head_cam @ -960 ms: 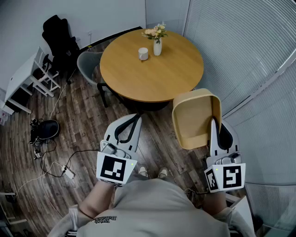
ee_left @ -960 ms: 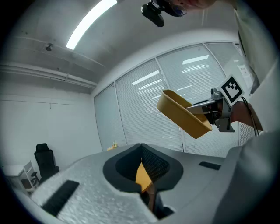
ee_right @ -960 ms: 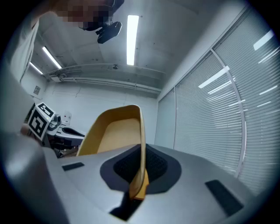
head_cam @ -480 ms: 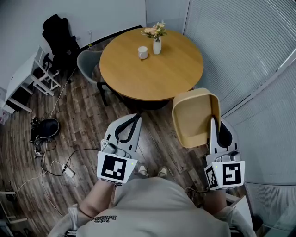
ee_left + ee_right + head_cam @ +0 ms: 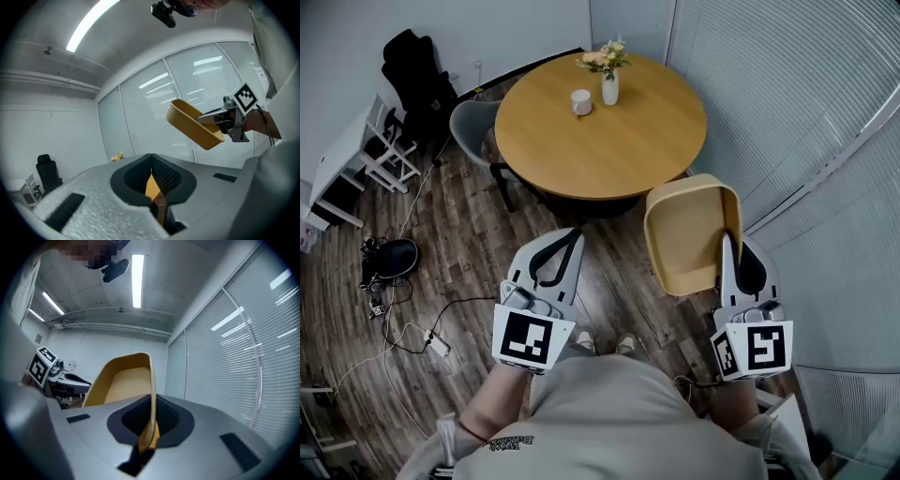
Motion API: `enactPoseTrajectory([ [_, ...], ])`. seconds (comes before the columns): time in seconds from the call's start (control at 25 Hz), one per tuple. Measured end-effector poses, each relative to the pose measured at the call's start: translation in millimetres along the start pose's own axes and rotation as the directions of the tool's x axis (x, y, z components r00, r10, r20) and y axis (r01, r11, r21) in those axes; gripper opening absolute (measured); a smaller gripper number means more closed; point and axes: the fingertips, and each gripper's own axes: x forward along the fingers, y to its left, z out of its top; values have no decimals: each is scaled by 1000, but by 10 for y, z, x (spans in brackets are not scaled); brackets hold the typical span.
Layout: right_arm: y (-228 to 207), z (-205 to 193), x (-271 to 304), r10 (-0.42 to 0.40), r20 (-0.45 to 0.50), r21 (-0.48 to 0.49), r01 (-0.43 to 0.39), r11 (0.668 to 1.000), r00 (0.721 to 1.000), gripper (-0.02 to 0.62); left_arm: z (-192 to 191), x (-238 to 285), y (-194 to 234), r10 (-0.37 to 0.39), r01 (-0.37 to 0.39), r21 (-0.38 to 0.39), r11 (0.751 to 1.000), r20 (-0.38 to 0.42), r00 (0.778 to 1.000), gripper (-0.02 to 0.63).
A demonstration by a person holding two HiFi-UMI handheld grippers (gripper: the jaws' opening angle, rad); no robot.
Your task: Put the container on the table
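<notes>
Carry step; container not down yet. Right gripper jaws pinch the side wall of the yellow container, held in the air at the person's 1 o'clock, short of the round table at 12. Left gripper jaws are closed together on nothing. Next, probably: move forward and lower it onto bare wood, clear of the vase and cup.

round wooden table | carries: white cup | white flower vase
</notes>
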Motion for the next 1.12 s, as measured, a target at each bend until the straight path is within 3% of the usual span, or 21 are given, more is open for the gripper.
enactPoseTrajectory([
  [0.8, -418, -266, -213, 44, -2, 19, -44, 999, 999, 29, 37, 113, -472, 33, -32, 43, 999, -18, 999, 21],
  [1.12, -490, -309, -232, 34, -19, 22, -34, 999, 999, 29, 57, 146, -494, 29, -28, 16, 999, -25, 999, 21],
])
